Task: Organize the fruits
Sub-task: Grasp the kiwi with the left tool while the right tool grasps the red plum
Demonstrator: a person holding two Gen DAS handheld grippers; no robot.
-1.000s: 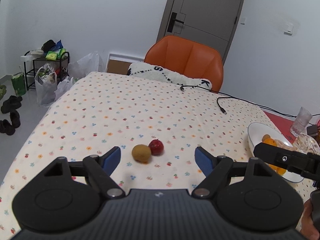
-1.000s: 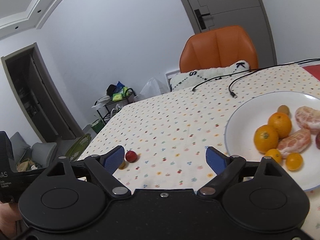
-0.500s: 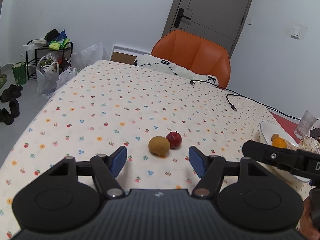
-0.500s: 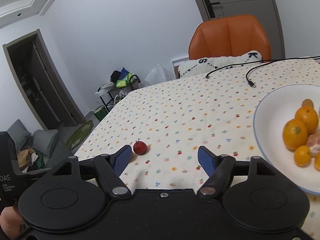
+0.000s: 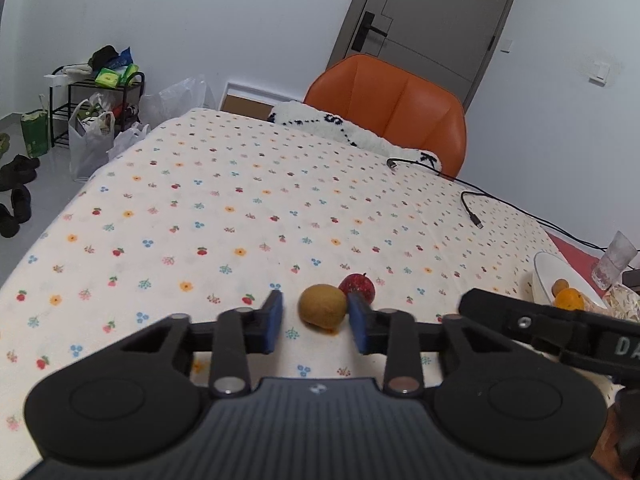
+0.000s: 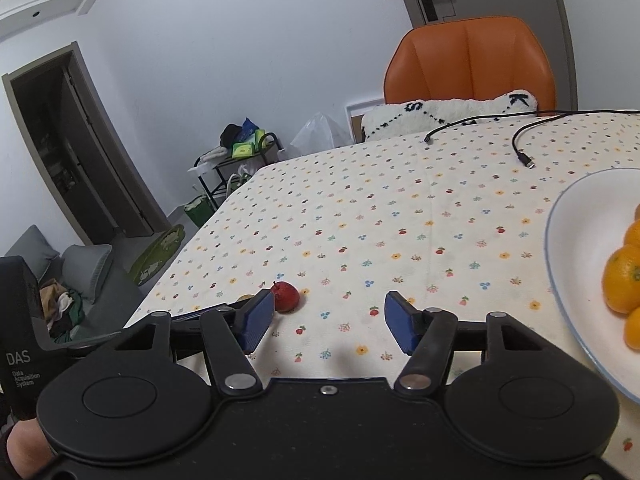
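1. The kiwi [image 5: 323,305] lies on the flowered tablecloth [image 5: 240,208], between the left gripper [image 5: 316,322] pads, which stand apart, not yet gripping.
2. A small red fruit [image 5: 357,287] sits just beside it at 1 o'clock.
3. The white plate [image 6: 576,240], at 3 o'clock, already holds oranges [image 6: 622,284].
4. The right gripper [image 6: 330,320] hovers empty, jaws apart.
5. Judged: two fruits left to move.

Orange chair [image 5: 394,108] at far table edge, white fuzzy cushion [image 5: 352,132] on it, black cable [image 5: 472,208] far right, cluttered rack [image 5: 96,100] far left.
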